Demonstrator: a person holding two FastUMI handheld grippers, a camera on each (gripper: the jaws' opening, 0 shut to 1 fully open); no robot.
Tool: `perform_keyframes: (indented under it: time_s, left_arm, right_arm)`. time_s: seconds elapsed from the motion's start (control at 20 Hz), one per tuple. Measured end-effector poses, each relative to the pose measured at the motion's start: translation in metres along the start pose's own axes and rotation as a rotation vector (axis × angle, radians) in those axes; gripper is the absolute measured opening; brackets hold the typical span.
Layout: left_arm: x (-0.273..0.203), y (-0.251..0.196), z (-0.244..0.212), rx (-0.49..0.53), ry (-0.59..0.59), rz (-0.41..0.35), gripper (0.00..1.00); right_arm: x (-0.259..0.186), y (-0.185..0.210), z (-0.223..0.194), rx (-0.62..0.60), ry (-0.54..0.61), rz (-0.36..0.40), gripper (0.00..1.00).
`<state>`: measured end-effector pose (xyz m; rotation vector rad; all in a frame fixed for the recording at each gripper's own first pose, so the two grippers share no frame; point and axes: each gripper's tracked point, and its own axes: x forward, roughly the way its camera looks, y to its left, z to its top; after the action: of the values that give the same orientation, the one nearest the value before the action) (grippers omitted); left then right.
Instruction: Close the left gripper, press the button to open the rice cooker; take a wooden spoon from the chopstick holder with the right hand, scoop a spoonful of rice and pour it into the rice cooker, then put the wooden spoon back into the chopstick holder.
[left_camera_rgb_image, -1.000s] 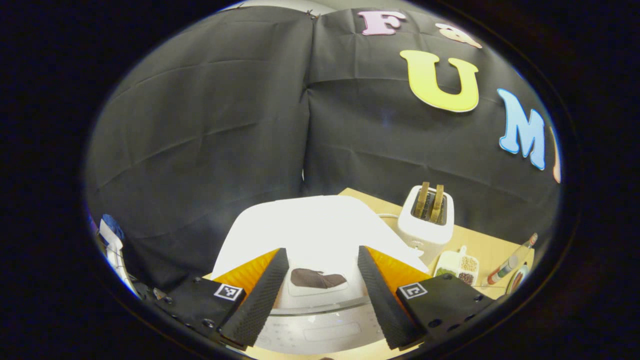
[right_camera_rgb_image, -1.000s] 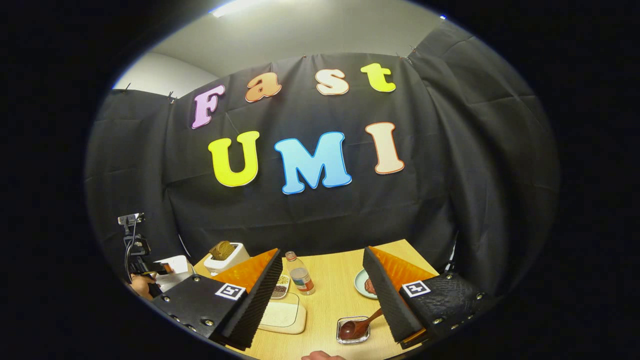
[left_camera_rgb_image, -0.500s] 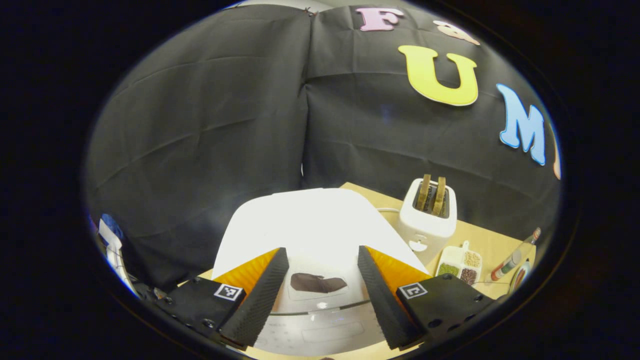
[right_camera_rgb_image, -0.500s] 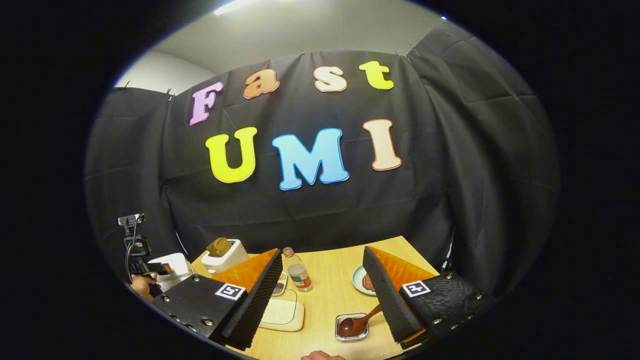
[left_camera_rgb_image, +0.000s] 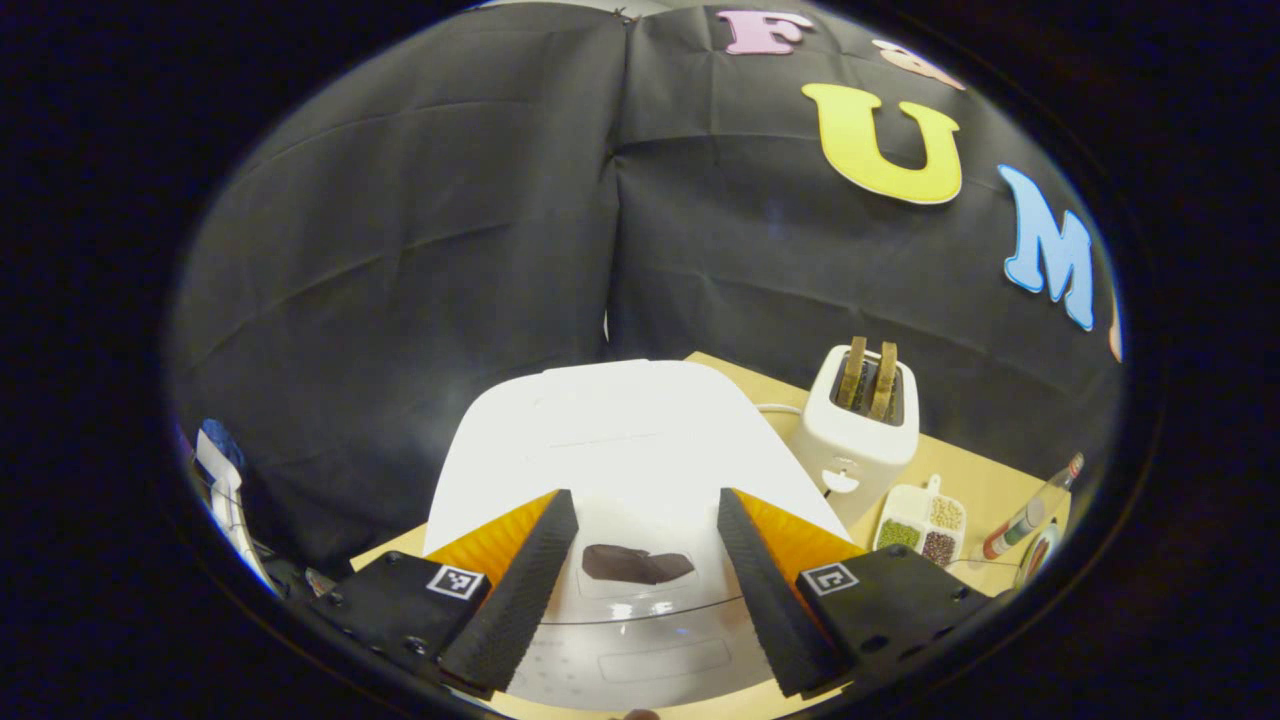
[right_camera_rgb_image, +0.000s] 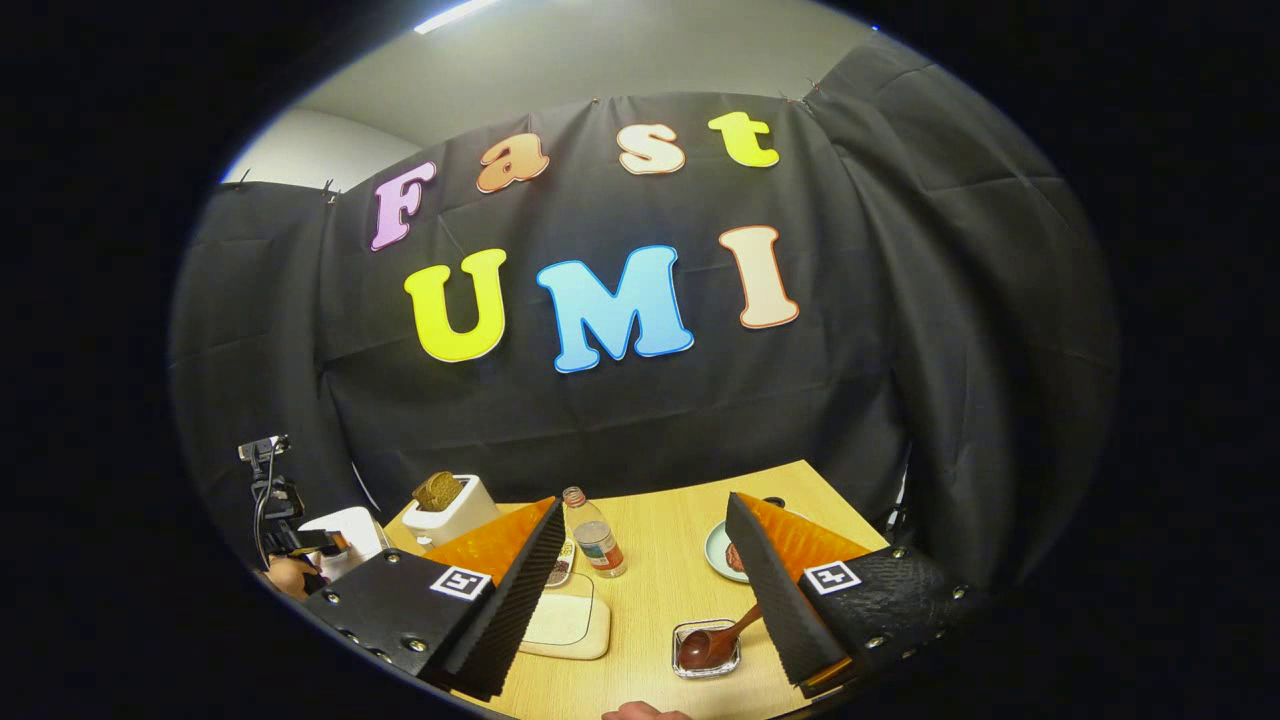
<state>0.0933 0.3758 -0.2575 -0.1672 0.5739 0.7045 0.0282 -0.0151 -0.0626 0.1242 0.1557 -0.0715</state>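
The white rice cooker (left_camera_rgb_image: 610, 430) stands with its lid down right in front of my left gripper (left_camera_rgb_image: 643, 510). That gripper is open, its fingers on either side of the dark button (left_camera_rgb_image: 637, 564) at the lid's front, and it hovers above the cooker. In the right gripper view, a wooden spoon (right_camera_rgb_image: 722, 638) lies with its bowl in a small clear dish (right_camera_rgb_image: 706, 662). My right gripper (right_camera_rgb_image: 641, 505) is open and empty above the table, and the spoon is near its right finger. A pale tray of rice (right_camera_rgb_image: 566, 626) sits by its left finger. The rice cooker (right_camera_rgb_image: 345, 528) stands far left.
A white toaster (left_camera_rgb_image: 858, 430) with two slices stands right of the cooker, with a divided dish of beans (left_camera_rgb_image: 918, 520) beside it. On the wooden table (right_camera_rgb_image: 665, 560) are a small bottle (right_camera_rgb_image: 597, 535) and a plate (right_camera_rgb_image: 722, 552). A hand (right_camera_rgb_image: 640, 712) shows at the bottom edge.
Both views have shifted slightly: the cooker and the table now sit a little higher in their views. Both grippers have stayed open and hold nothing.
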Motion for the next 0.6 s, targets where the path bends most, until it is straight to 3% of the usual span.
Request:
perform_keyframes:
  time_s: [0.4,0.6]
  left_arm:
    - [-0.006,-0.006,0.005,-0.003,-0.010,-0.054,0.96]
    - [-0.029,-0.014,0.037,0.002,-0.093,-0.100,0.97]
  right_arm:
    - [-0.004,-0.011,0.011,-0.004,-0.023,-0.007,0.98]
    - [-0.008,-0.015,0.018,-0.011,-0.039,-0.014,0.98]
